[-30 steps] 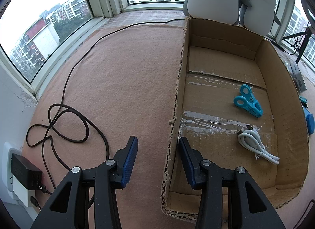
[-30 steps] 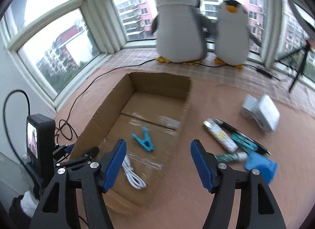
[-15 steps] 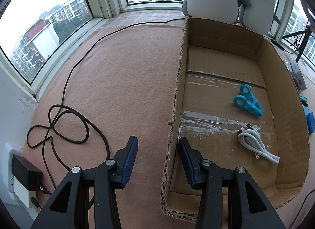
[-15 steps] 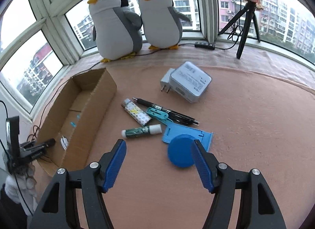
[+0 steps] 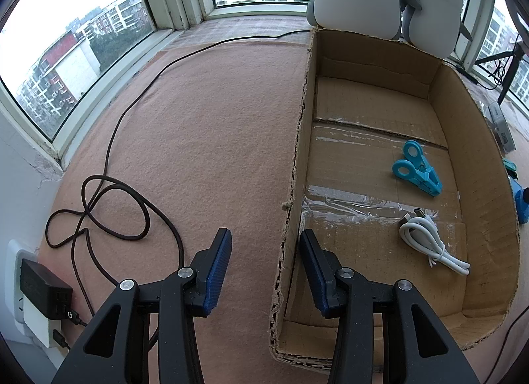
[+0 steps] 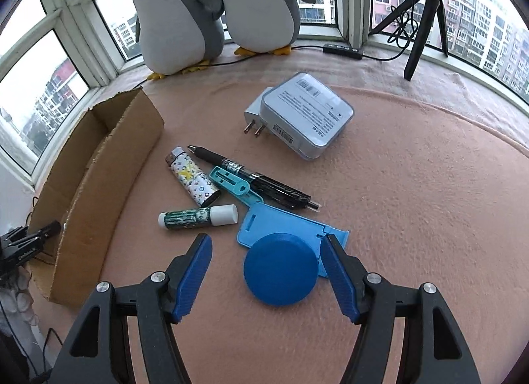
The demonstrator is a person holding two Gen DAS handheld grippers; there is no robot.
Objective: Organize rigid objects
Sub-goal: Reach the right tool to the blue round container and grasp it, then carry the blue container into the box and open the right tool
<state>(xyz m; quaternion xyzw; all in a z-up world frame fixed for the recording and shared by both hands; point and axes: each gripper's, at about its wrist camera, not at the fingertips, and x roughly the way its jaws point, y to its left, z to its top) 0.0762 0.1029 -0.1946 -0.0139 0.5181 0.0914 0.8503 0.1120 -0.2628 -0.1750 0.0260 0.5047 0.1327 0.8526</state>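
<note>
Pink felt covers the sill. Nearest, the right gripper [image 6: 266, 273] hangs with jaws spread around the blue disc stand [image 6: 281, 271], just ahead; beyond lie glue stick [image 6: 198, 216] and pen [image 6: 254, 177]. The left gripper [image 5: 264, 271], also spread, straddles the cardboard box [image 5: 294, 166] wall.

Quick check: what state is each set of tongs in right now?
Left tongs: open, holding nothing.
Right tongs: open, holding nothing.

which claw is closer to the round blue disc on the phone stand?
Right. The right claw is open with the round blue disc between its fingers. The left claw straddles the left wall of the brown cardboard box, with the box between it and the disc.
</note>
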